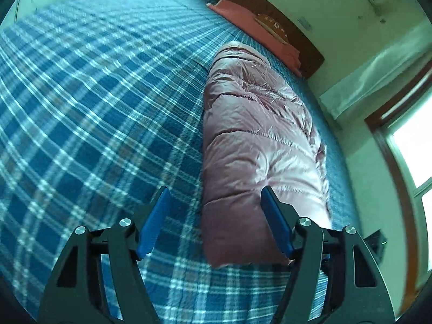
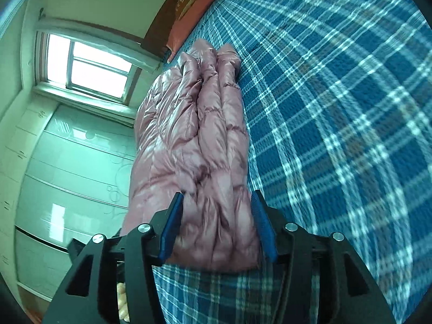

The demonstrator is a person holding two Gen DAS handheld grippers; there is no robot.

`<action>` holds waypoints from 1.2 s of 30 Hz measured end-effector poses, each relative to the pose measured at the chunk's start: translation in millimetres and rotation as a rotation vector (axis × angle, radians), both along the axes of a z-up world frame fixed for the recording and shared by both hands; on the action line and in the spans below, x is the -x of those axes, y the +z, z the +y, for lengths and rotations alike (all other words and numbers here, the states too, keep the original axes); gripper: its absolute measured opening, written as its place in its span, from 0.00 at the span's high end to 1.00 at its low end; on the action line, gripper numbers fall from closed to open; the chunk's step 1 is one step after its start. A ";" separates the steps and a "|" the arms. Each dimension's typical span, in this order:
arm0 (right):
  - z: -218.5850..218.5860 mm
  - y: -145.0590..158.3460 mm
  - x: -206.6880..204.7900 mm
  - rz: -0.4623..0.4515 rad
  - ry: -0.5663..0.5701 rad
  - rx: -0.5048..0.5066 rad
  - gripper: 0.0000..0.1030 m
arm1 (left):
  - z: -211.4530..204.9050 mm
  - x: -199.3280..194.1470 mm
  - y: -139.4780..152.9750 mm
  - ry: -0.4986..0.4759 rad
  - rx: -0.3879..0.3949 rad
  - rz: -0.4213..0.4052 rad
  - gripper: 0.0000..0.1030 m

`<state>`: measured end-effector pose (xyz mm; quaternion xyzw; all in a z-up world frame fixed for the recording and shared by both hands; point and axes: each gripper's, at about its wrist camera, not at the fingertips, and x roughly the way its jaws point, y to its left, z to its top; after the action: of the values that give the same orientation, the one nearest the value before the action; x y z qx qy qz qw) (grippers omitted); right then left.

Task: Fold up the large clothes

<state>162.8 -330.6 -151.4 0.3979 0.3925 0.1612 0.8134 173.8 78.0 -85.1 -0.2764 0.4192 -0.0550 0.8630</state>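
A pink quilted puffer jacket (image 1: 256, 140) lies folded into a long narrow bundle on a bed with a blue plaid cover (image 1: 94, 102). My left gripper (image 1: 214, 191) is open above the bundle's near left edge, with nothing between its blue pads. In the right wrist view the jacket (image 2: 199, 140) shows as stacked layers. My right gripper (image 2: 216, 197) straddles the bundle's near end, its blue pads against both sides of the thick fabric.
A red pillow (image 1: 259, 27) lies against a dark wooden headboard (image 1: 305, 46) at the far end. A window (image 2: 89, 64) and pale wardrobe doors (image 2: 67, 175) line the wall beside the bed. The plaid cover (image 2: 337, 108) stretches wide beside the jacket.
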 end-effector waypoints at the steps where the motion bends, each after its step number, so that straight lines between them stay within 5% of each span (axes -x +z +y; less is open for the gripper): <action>1: 0.6 1.6 6.2 -0.001 -0.004 0.018 0.48 | -0.5 2.2 0.2 0.001 -0.024 -0.001 0.33; 17: 30.2 44.9 116.7 -0.063 -0.050 0.374 0.36 | -24.2 64.0 22.5 0.004 -0.323 -0.037 0.26; 28: 85.6 84.3 133.0 -0.138 -0.070 0.615 0.29 | -49.6 103.4 66.5 0.018 -0.494 -0.151 0.11; 36: 110.5 121.4 148.7 -0.227 -0.097 0.738 0.24 | -59.1 122.7 96.4 0.053 -0.535 -0.208 0.07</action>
<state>14.1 -220.1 -29.9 0.0763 0.3124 0.0138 0.9468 51.1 18.9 11.3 -0.0429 0.3205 0.0520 0.9448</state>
